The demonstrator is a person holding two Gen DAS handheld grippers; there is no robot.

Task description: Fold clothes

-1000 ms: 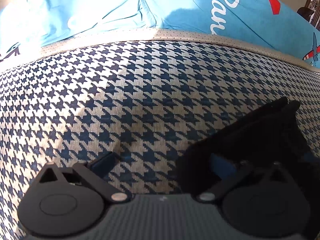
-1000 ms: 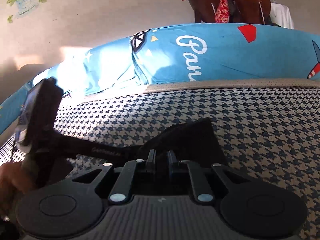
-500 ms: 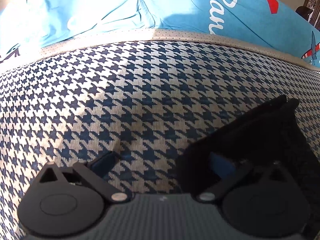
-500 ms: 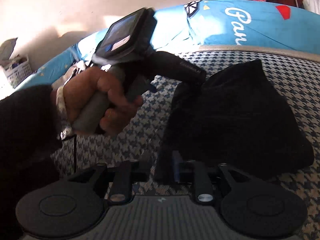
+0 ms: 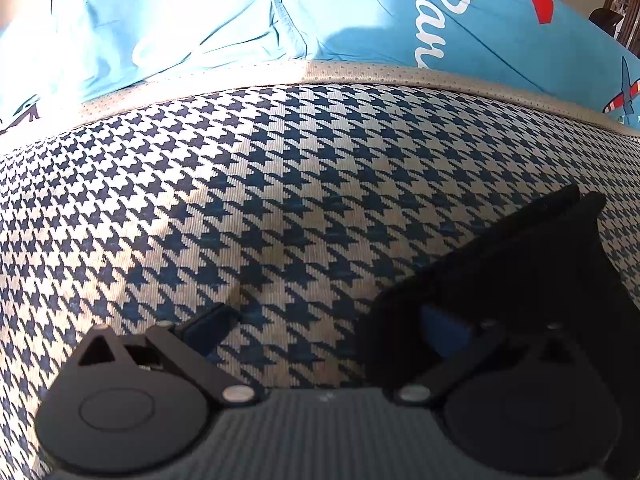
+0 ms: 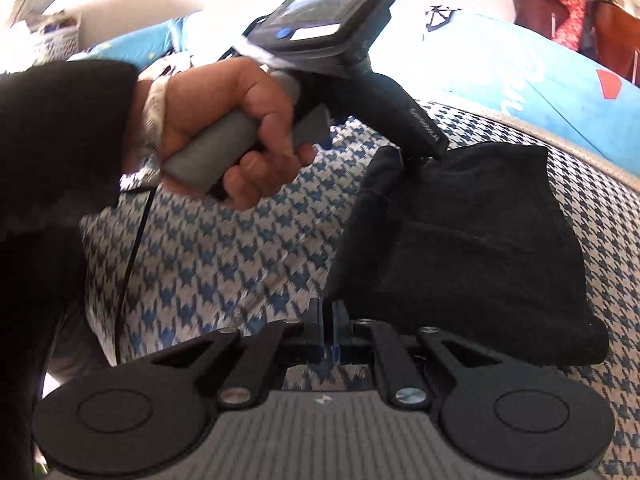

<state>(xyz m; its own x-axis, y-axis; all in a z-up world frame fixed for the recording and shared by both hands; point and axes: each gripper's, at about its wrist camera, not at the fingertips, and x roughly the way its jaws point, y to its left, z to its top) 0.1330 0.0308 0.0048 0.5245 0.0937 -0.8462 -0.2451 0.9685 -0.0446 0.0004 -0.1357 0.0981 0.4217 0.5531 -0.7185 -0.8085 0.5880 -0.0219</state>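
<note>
On the houndstooth bedcover (image 5: 280,200), blue pillows (image 5: 400,20) behind, left claw (image 5: 332,320) gapes; right claw (image 6: 326,316) pinched empty beside black garment (image 6: 460,240).

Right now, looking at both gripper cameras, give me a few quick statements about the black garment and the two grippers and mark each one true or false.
1. The black garment lies on a houndstooth cover. True.
2. The left gripper is shut. False: its fingers stand wide apart.
3. The right gripper is nearly shut, at the garment's near edge. True.
4. The garment is red. False: it is black.
5. A blue printed cushion lies beyond the cover. True.
</note>
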